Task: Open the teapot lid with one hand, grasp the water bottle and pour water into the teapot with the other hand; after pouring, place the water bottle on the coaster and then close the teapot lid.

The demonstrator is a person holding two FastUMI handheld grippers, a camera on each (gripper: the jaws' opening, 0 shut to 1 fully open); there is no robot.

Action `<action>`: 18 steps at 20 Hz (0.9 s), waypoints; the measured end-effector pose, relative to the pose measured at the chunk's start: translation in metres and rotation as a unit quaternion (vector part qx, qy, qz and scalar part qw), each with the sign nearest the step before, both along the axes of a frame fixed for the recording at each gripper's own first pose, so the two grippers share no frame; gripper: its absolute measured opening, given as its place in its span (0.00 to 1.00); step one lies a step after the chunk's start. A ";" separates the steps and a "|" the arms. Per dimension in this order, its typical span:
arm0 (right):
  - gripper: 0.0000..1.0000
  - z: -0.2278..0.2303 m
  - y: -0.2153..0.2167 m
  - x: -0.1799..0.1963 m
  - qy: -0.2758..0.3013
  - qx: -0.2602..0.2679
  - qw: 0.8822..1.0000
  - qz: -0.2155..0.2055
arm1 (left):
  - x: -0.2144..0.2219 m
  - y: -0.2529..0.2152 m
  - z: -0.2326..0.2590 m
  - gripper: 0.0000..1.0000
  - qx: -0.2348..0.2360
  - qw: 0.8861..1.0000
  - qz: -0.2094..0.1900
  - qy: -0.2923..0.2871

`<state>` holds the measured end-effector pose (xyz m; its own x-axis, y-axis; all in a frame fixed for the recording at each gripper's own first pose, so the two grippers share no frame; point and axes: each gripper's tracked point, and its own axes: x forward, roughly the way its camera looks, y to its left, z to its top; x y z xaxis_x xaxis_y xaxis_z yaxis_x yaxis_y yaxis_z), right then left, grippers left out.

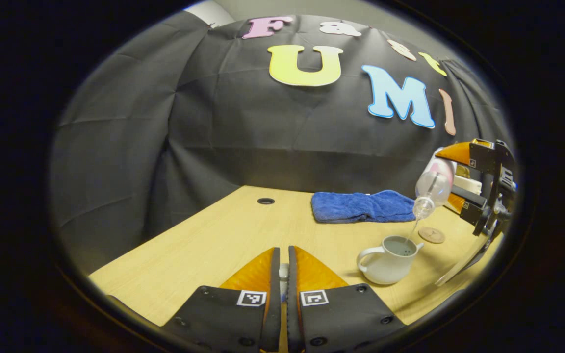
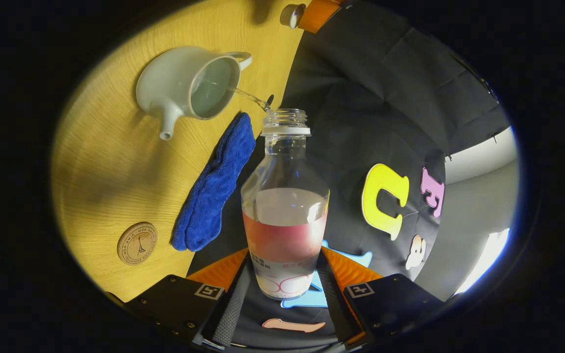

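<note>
Two grippers: both busy, one pouring, one keeping the lid clear
Step in hand: pouring; a thin stream runs from the water bottle (image 2: pixel 285 206) into the open teapot (image 2: pixel 189 83)
Right gripper (image 2: pixel 285 289): jaws closed on the bottle's lower body, low centre of the right gripper view; the bottle is tipped with its mouth towards the pot
Bottle level: about half full, by my guess enough left to go on a little
Left gripper (image 1: pixel 284 274): jaws narrow, nearly together, bottom centre of the left gripper view; a small pale thing sits between them, probably the lid, though I cannot tell for sure
Teapot in the left gripper view: lower right, teapot (image 1: pixel 388 262) lidless, water showing inside
Coaster (image 2: pixel 137 243): lower left of the right gripper view, bare, near the pot
Next move: I'd say right the bottle to stop the stream, then carry it to the coaster and stand it there
Around: blue cloth (image 2: pixel 214 189) lies on the table (image 2: pixel 111 162) between pot and coaster
In the way: the cloth lies just beside the coaster, so the bottle's base could catch its edge
</note>
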<state>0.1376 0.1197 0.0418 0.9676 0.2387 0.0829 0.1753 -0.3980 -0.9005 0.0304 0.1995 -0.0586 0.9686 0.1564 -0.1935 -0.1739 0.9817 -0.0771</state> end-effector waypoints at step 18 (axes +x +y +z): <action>0.75 0.018 0.004 0.005 -0.040 -0.043 0.998 0.018 | 0.003 -0.006 -0.006 0.12 -0.003 1.000 -0.008 0.007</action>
<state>0.1429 0.1241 0.0596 0.9491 0.2831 0.1383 0.2618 -0.4645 -0.8460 0.0332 0.1930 -0.0645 0.9682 0.1400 -0.2075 -0.1596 0.9839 -0.0807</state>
